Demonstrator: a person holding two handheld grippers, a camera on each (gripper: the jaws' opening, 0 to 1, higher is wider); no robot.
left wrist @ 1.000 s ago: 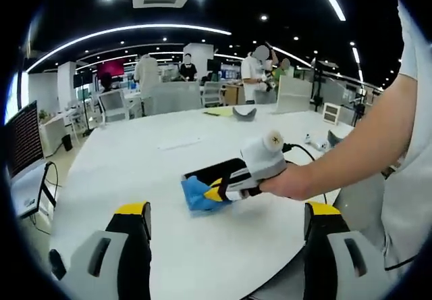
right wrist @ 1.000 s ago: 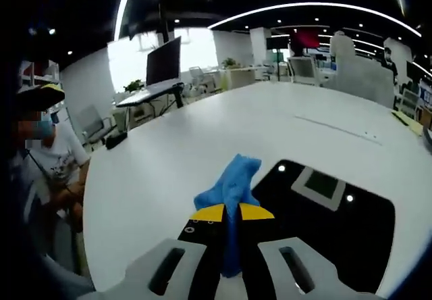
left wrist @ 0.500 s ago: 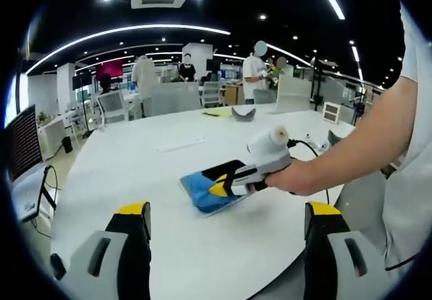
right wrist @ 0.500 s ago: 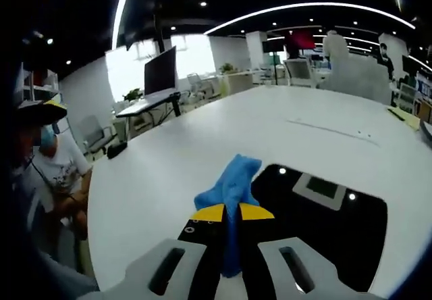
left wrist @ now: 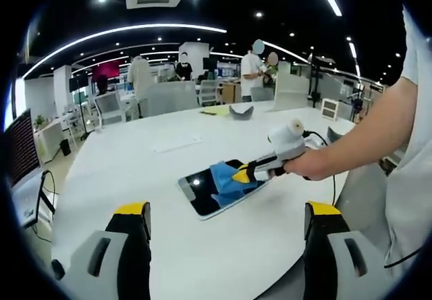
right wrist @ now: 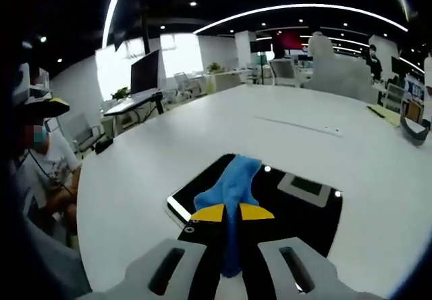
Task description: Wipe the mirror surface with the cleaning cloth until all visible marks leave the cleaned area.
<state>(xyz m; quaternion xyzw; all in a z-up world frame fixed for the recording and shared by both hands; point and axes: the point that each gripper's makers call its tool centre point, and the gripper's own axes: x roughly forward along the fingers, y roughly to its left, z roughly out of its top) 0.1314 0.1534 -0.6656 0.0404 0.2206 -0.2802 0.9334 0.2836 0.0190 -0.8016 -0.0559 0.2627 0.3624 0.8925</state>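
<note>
On the white table (left wrist: 121, 171) in the left gripper view, we see the mirror (left wrist: 214, 188) lying flat, the right gripper (left wrist: 241, 175) pressing the blue cloth (left wrist: 226, 178) onto it; our left gripper (left wrist: 226, 212) hangs wide open, holding nothing. Right gripper view: jaws pinched tight on the cloth (right wrist: 231, 185), over the mirror (right wrist: 297, 198); a seated person (right wrist: 40, 171) at the left.

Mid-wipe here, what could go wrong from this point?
The mirror lies loose on the table, and the left gripper is open and off it, so a stroke may slide it. The right gripper pinches only part of the cloth; its tips might touch the glass.
</note>
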